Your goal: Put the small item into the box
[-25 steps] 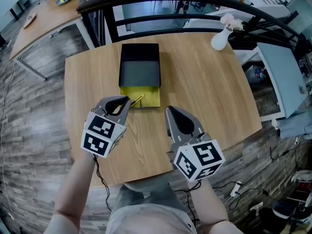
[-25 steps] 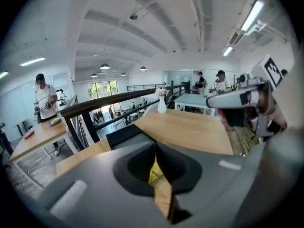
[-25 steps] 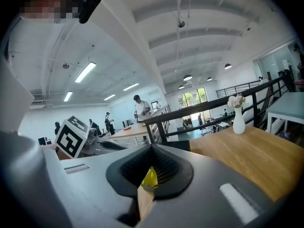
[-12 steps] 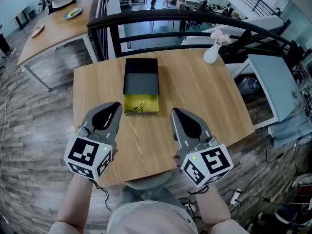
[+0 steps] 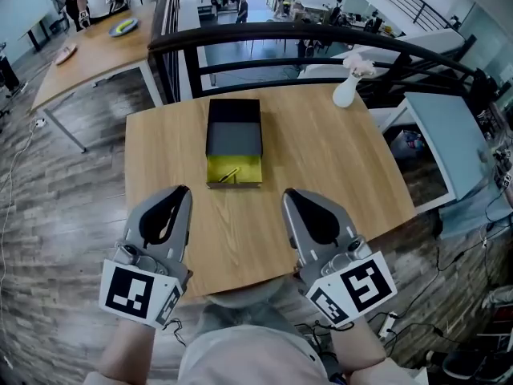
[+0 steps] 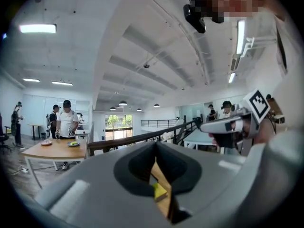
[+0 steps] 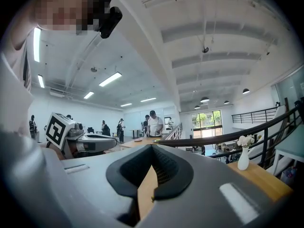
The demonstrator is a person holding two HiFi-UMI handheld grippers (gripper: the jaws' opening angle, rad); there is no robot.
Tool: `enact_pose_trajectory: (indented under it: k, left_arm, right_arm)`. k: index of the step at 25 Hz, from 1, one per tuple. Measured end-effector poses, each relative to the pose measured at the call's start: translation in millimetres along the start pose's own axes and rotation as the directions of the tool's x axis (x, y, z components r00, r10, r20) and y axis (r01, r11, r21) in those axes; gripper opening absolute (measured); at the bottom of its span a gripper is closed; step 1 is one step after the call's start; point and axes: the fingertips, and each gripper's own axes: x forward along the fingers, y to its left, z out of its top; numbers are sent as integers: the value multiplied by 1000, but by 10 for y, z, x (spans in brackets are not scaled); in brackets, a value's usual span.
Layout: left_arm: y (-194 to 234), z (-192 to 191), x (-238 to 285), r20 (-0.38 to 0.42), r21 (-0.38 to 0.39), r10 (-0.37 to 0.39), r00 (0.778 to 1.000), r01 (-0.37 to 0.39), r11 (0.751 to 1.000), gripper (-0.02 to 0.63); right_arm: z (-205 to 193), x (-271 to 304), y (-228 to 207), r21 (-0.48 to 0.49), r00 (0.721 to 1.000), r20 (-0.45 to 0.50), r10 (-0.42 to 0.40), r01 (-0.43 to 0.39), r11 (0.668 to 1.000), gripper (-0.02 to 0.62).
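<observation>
In the head view a box stands mid-table, its black lid (image 5: 233, 127) folded back and its yellow tray (image 5: 247, 165) facing me. A small yellowish stick-like item (image 5: 229, 174) lies inside the tray. My left gripper (image 5: 183, 192) hovers near the table's front edge, left of the box and well short of it, shut with nothing in it. My right gripper (image 5: 289, 196) sits level with it on the right, also shut and holding nothing. In the left gripper view, a bit of the yellow tray (image 6: 159, 192) shows through the slit between the closed jaws.
A white vase with flowers (image 5: 347, 89) stands at the table's far right corner. A black railing (image 5: 321, 34) runs behind the table. The table's front edge (image 5: 240, 285) is right under both grippers. People stand at a far desk (image 5: 96, 42).
Both grippers have pulled back toward me from the box. The left one was at the tray's edge beside the item; the item now lies in the tray alone.
</observation>
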Motion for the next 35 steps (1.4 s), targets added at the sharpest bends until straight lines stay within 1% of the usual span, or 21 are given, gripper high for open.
enact_pose_trajectory:
  k: [5,12,18,27,30,35]
  left_arm:
    - [-166,-133,-137,-28,39,-11,1000,12,999,3]
    - [-314,-322,-272,-93,2,-16,996,16,1000,3]
    - [-341,-386,-317,-105,-15,-20,994,19,1000,3]
    - [-311,-458,-276,-112,-25,-32,993,30,999,3]
    - [-329,-456,-281,-110,-44,-45,993,40,998,3]
    - [-340,-417,-274,-106,-41,-51,993,47,998,3]
  right_arm:
    - [-55,-75,139,-17,1000,-18,26,-26,1000,0]
    - [-172,-157,205,-20,998,-47,34,-34,999,0]
    - [-248,-164,276,-19,997,-62,54,-55,998,0]
    - [-299,-95,254,-36,996,-81,43,-46,998,0]
    - [-298,-94,260,-38,996,-82,41,-44,998,0]
    - [-278,-116,262,-4,996,-76,49,-49,999,0]
